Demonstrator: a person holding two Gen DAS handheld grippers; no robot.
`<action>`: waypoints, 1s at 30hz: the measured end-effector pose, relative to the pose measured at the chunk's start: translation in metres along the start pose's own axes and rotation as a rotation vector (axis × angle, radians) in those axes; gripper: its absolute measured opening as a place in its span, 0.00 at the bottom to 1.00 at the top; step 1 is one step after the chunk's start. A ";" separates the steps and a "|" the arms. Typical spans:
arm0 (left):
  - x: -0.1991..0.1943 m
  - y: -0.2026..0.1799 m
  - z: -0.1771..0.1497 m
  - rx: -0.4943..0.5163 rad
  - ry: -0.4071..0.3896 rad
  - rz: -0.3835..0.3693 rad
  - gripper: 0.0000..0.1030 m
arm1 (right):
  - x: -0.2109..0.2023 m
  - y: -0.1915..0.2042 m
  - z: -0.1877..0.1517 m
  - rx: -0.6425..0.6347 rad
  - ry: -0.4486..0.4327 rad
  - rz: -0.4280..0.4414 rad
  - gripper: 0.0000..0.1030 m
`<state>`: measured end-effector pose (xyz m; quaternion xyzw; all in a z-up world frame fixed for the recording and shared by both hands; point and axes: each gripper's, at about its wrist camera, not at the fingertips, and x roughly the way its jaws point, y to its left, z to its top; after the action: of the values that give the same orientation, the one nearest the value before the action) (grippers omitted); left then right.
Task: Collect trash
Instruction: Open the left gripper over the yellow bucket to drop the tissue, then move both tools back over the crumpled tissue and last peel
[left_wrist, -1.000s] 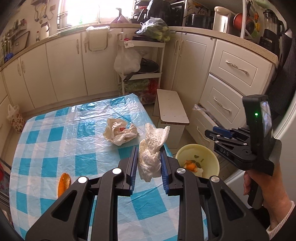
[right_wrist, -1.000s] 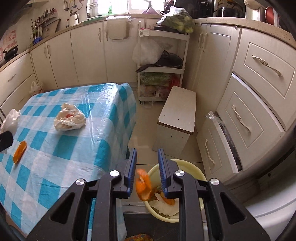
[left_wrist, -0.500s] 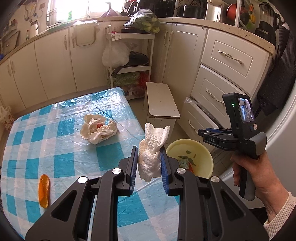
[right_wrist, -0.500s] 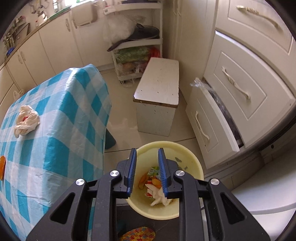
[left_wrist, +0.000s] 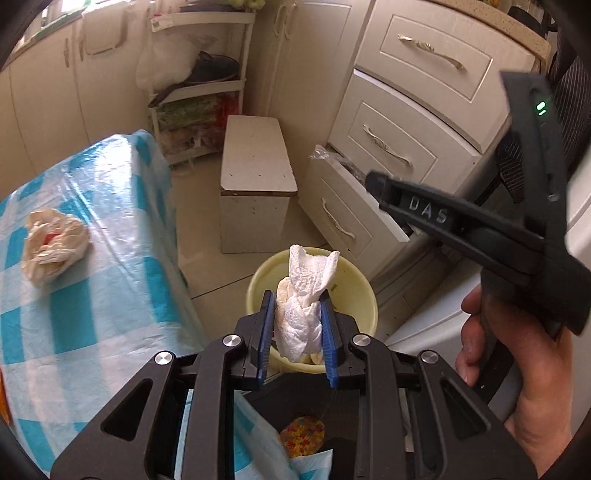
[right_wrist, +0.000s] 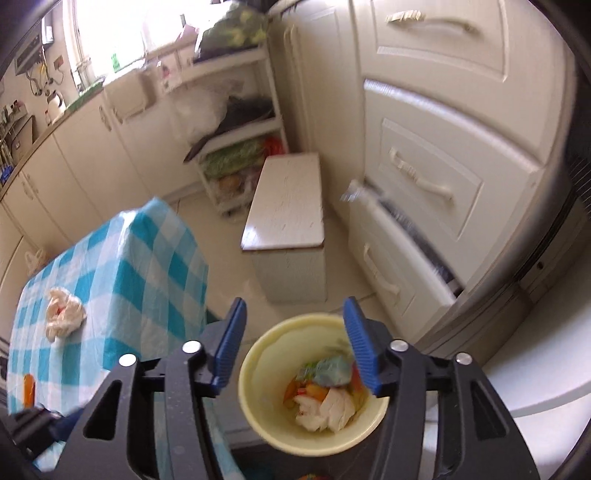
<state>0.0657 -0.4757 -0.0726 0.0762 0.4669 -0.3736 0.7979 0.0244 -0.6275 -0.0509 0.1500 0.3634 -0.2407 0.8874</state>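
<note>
The yellow bin on the floor now sits directly under the left tool, which has swung off the surface still clamping the white tissue wad. At 3 o'clock, the right tool has spread wide, empty, its orange peel already dropped in; releasing the wad looks next, leaving one crumpled wrapper at 9 o'clock.

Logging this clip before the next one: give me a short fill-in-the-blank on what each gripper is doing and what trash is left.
1. The left gripper is shut on a white ____.
2. It hangs above the yellow ____.
3. The right gripper is ____ and holds nothing.
4. A crumpled wrapper lies on the checked ____.

Missing words: paper towel; bin; open; tablecloth.
</note>
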 end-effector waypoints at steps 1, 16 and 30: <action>0.012 -0.007 0.002 0.005 0.027 -0.009 0.22 | -0.006 -0.002 0.002 0.010 -0.040 -0.016 0.63; 0.023 -0.009 -0.007 -0.021 -0.020 0.104 0.69 | -0.022 -0.008 0.012 0.034 -0.147 -0.078 0.83; -0.037 0.026 -0.021 -0.048 -0.144 0.172 0.74 | -0.026 0.023 0.011 -0.093 -0.180 -0.104 0.87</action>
<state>0.0574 -0.4280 -0.0604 0.0697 0.4090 -0.2971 0.8600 0.0269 -0.6045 -0.0223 0.0676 0.3004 -0.2817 0.9087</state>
